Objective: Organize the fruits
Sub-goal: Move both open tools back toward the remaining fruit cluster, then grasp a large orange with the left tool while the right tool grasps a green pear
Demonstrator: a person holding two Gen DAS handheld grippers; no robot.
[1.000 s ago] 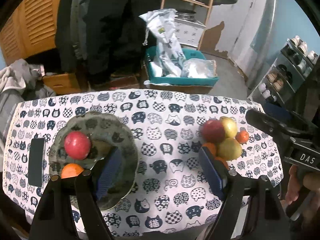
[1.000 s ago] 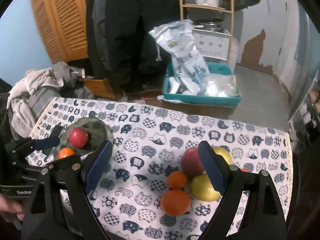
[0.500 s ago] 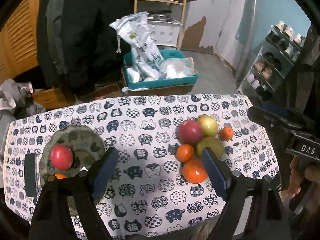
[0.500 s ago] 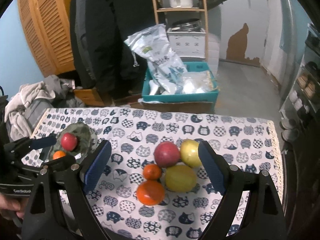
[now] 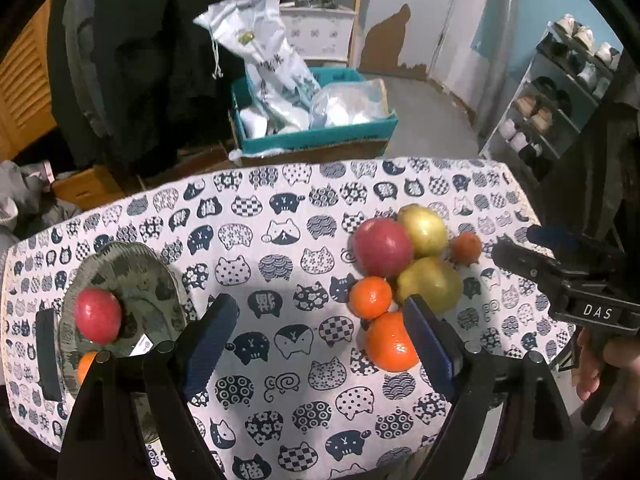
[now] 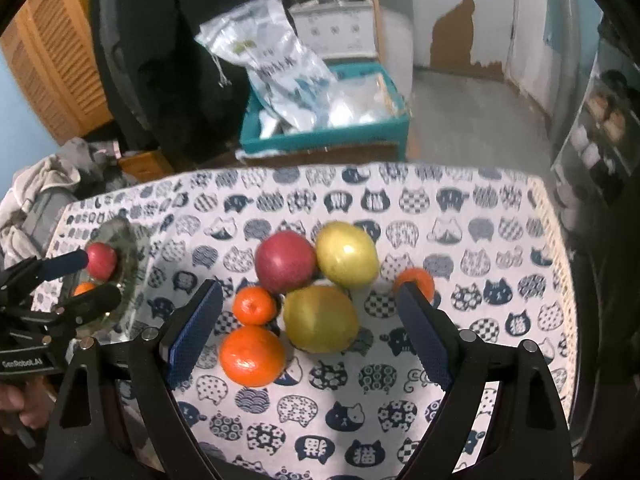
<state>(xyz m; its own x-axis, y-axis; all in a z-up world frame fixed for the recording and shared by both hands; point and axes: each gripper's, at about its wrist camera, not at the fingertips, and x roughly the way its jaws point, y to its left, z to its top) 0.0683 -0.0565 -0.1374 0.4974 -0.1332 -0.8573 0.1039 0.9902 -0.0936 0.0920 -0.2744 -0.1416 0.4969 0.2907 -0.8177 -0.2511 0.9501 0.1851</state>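
Closer fruit pile (image 6: 304, 292); plate (image 5: 132, 268) with apple (image 5: 98, 315)

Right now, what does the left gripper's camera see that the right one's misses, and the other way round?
Only the left wrist view shows the shoe rack and the dark flat object beside the plate. Only the right wrist view shows the pale blue wall on the left. Both show the cat-print tablecloth, the fruit pile with its big orange, the plate's red apple, and both open grippers.
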